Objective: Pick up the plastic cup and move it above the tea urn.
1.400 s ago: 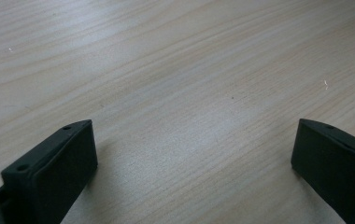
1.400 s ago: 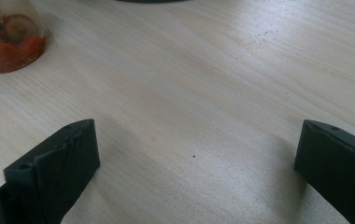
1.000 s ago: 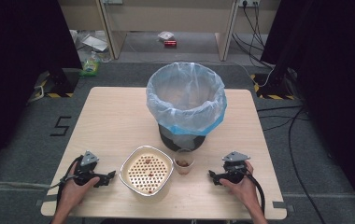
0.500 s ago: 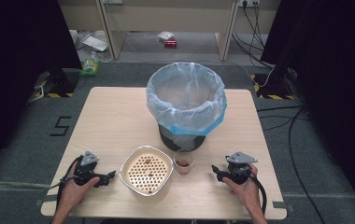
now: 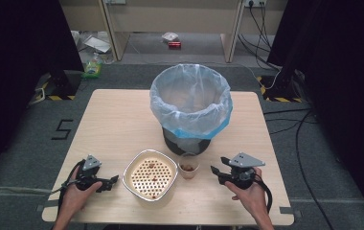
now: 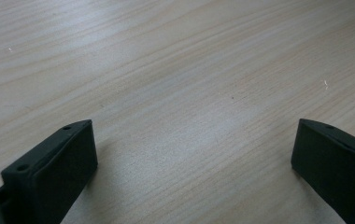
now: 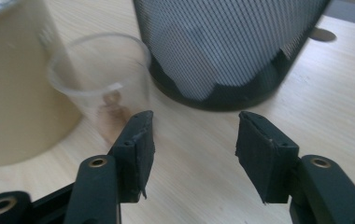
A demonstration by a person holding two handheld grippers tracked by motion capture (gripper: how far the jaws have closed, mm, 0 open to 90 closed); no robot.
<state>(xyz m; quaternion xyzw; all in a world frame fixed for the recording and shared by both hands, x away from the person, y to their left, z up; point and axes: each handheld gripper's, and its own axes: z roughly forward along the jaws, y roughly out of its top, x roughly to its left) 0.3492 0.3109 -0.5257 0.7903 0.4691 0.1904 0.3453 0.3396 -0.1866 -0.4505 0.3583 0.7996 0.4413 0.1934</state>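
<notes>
Pale wooden table (image 5: 122, 120), dim studio floor behind, taped "5" left of it.

Right gripper (image 5: 217, 171) just right of clear plastic cup (image 5: 188, 165), jaws just been narrowing, half apart, nothing between. Left gripper (image 5: 113, 180) wide open, left of perforated strainer bowl (image 5: 150, 174). Cup with brown bits in front of bag-lined mesh bin (image 5: 191, 103). Best approached level, squeezed gently mid-wall. No brand legible.
</notes>
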